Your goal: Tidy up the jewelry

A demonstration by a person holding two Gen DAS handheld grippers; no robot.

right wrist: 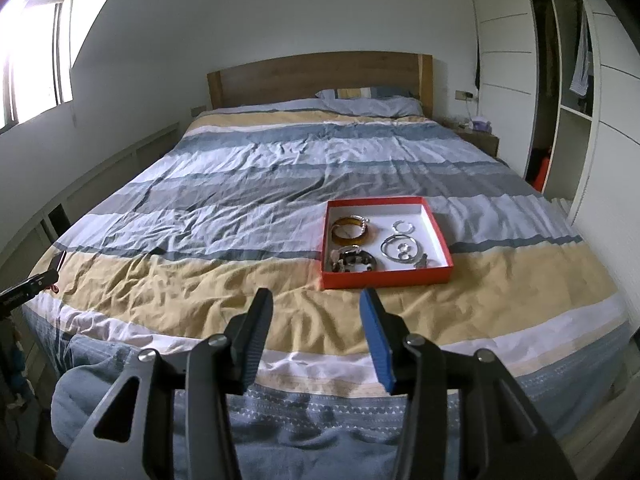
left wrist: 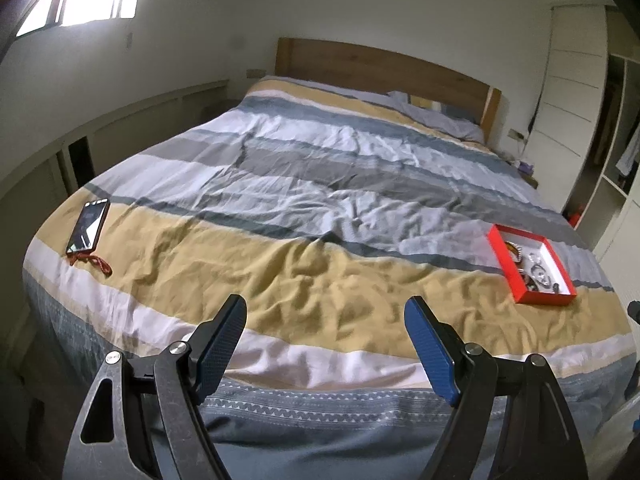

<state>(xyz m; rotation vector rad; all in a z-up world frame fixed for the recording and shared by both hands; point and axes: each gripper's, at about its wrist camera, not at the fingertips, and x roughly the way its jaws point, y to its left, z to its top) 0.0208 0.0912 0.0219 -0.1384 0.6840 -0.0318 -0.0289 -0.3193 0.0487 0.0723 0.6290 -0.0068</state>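
A shallow red box (right wrist: 384, 278) with a white inside lies on the striped bedspread, near the foot of the bed. It holds an amber bangle (right wrist: 352, 232), a silver hoop (right wrist: 400, 246), a small silver ring (right wrist: 403, 227) and a dark beaded bracelet (right wrist: 356, 262). My right gripper (right wrist: 318, 304) hovers just short of the box's near wall, open, with nothing between its fingers. In the left wrist view the same red box (left wrist: 540, 296) sits far to the right. My left gripper (left wrist: 326, 310) is open wide and empty over the yellow stripe.
A phone (left wrist: 89, 226) with a red strap lies on the bed's left side. The wooden headboard (right wrist: 320, 76) and a pillow (right wrist: 372, 106) are at the far end. A white wardrobe (right wrist: 560, 80) stands to the right, a low white cabinet along the left wall.
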